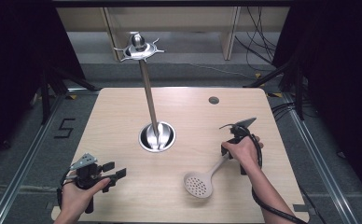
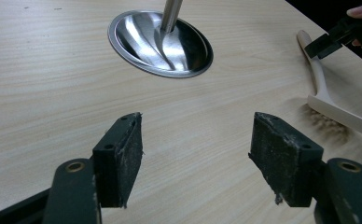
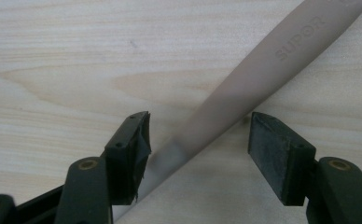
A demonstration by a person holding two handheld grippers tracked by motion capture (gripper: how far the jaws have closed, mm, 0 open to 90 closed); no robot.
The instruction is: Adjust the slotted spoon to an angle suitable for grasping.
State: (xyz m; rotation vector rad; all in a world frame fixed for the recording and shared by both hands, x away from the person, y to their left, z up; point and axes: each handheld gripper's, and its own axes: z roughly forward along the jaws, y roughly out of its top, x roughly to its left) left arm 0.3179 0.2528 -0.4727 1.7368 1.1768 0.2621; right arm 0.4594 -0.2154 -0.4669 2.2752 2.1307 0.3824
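While our right tool [image 3: 195, 154] stands released astride the slotted spoon [image 1: 206, 177], the spoon lies flat near the bench's [image 1: 123, 121] right front corner, its long axis running from the perforated bowl up to the handle between the jaws. Our left tool [image 1: 111, 171], also released, sits farther off.
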